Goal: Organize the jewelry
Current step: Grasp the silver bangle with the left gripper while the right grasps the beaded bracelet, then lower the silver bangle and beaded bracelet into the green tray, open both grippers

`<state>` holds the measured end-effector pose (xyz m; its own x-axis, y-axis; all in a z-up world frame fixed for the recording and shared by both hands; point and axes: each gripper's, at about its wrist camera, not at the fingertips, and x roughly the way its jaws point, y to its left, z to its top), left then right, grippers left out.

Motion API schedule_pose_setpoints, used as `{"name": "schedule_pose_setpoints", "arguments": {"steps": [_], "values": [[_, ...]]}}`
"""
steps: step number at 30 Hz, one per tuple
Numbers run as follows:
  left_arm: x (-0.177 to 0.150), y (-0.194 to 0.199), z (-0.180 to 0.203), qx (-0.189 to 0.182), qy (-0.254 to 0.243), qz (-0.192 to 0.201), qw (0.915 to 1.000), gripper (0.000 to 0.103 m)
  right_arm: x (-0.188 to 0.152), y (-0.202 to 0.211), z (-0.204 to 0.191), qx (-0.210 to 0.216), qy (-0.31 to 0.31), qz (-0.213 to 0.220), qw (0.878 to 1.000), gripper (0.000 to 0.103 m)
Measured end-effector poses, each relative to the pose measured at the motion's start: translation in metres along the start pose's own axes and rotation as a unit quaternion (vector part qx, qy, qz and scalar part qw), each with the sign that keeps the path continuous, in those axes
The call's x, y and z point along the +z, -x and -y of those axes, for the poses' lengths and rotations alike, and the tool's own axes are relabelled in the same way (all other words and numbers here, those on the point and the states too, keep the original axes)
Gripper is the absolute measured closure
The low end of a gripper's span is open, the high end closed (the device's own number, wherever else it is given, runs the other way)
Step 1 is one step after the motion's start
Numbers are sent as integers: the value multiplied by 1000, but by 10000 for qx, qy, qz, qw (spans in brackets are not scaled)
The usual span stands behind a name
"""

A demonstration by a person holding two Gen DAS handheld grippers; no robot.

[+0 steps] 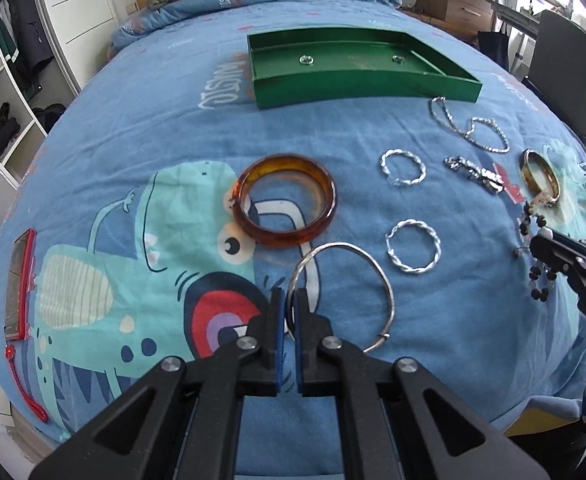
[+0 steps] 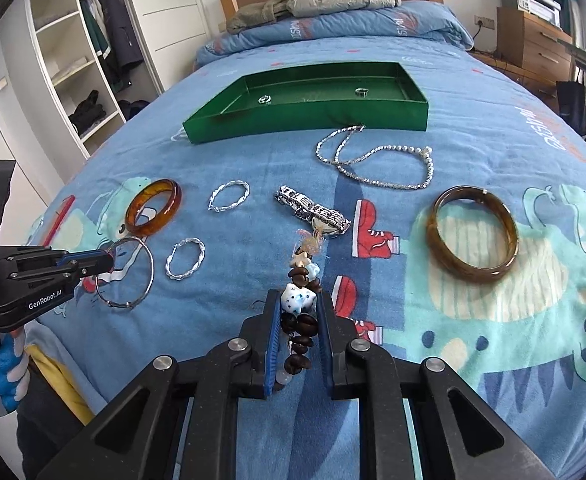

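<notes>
My left gripper [image 1: 289,300] is shut on the rim of a thin silver bangle [image 1: 377,276], which lies on the blue bedspread; the bangle also shows in the right wrist view [image 2: 147,276]. My right gripper [image 2: 299,304] is shut on a brown bead bracelet [image 2: 299,332] with a white-and-blue charm. A green tray [image 1: 357,84] with two small rings inside sits further up the bed. An amber bangle [image 1: 285,204], two twisted silver hoops [image 1: 413,250], a silver watch [image 2: 313,210], chain necklaces [image 2: 373,160] and a dark brown bangle [image 2: 473,236] lie between.
A red phone case [image 1: 19,284] with a strap lies at the bed's left edge. A folded quilt and jackets [image 2: 325,4] are at the headboard. An open wardrobe [image 2: 77,60] stands left, a wooden drawer unit [image 2: 533,44] right.
</notes>
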<state>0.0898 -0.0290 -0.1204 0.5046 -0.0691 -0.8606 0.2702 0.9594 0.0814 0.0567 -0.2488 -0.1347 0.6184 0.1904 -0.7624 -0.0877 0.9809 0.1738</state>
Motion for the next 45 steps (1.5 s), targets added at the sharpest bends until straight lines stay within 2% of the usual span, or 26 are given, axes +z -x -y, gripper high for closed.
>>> {"name": "schedule_pose_setpoints", "arguments": {"steps": [8, 18, 29, 33, 38, 45], "values": [[1, 20, 5, -40, -117, 137, 9998, 100, -4, 14, 1, 37, -44, 130, 9999, 86], [8, 39, 18, 105, -319, 304, 9990, 100, -9, 22, 6, 179, -111, 275, 9994, 86], [42, 69, 25, 175, -588, 673, 9958, 100, 6, 35, 6, 312, -35, 497, 9983, 86], [67, 74, 23, 123, -553, 843, 9948, 100, 27, 39, 3, 356, 90, 626, 9974, 86], [110, 67, 17, 50, -448, 1044, 9935, 100, 72, 35, 7, 362, 137, 812, 9959, 86], [179, 30, 17, 49, -305, 1173, 9926, 100, 148, 2, 21, 204, 29, 982, 9950, 86]]}}
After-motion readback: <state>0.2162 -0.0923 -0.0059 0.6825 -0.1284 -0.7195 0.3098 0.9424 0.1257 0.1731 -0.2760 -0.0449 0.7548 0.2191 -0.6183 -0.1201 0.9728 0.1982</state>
